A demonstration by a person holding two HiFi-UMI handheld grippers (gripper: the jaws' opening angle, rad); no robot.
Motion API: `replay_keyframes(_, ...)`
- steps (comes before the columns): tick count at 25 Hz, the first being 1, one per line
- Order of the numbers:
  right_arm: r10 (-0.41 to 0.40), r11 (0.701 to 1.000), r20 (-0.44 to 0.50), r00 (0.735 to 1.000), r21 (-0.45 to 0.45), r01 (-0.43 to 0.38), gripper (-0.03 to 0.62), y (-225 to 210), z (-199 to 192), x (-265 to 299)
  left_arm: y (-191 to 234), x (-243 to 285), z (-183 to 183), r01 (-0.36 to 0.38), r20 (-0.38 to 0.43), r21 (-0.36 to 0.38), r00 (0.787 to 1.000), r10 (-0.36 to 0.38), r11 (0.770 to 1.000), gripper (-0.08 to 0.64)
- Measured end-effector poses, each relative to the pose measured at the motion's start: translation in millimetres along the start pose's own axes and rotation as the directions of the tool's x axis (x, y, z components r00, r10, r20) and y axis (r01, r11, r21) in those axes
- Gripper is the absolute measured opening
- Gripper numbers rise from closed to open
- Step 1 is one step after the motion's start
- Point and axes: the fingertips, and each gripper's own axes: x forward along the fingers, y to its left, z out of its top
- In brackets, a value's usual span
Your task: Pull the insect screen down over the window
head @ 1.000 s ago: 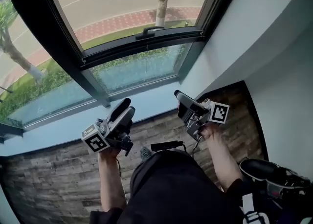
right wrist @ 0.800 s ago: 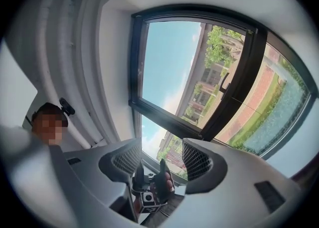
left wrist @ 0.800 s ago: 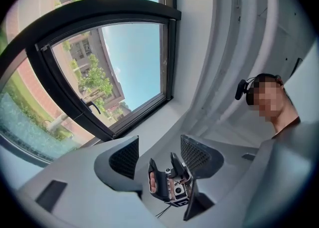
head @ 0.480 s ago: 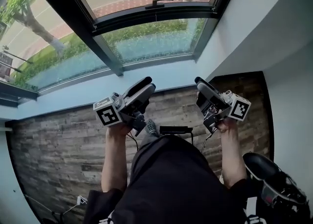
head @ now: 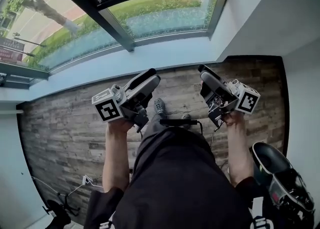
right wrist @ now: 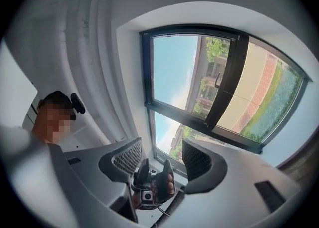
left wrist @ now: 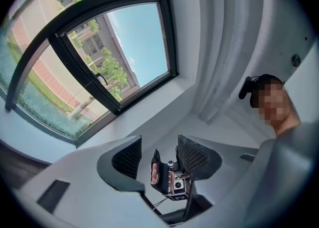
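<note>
Window (head: pixel 150 18) has slid to top edge of frame since earlier shot; wood floor (head: pixel 65 123) now fills middle, both claws farther from glass. No mesh shows across glass, grass outside sharp. Insect screen itself out of sight, probably rolled up above frame. Left claw (head: pixel 148 79), centre-left: jaws just closed slightly, gap remains, nothing between. Right claw (head: pixel 207 73), centre-right: jaws apart, empty. Both held forward, likely kept free for reaching.

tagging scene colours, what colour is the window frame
Black: the window frame shows best in the right gripper view, against the white wall.
</note>
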Motion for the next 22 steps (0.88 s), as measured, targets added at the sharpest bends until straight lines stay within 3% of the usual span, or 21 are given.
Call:
replay_keyframes(9, 0.013, 0.999, 0.001, 1.0, -0.042, -0.013, 0.262, 18, -14, 0, -15, -6, -4, 0.061, 0.007, 0.035, 0.998, -0.061, 0.997, 0.249)
replay_keyframes(18, 0.006, 0.997, -0.031, 1.0, -0.074, -0.008, 0.262, 42, -69, 67, -19, -77, 16, 0.108, 0.021, 0.029, 0.994, -0.108, 0.994, 0.249)
replay_keyframes(22, -0.035, 0.996, -0.041, 0.999, -0.081, 0.031, 0.262, 51, -84, 67, -27, -89, 14, 0.144, 0.034, 0.023, 0.989, -0.145, 0.989, 0.249)
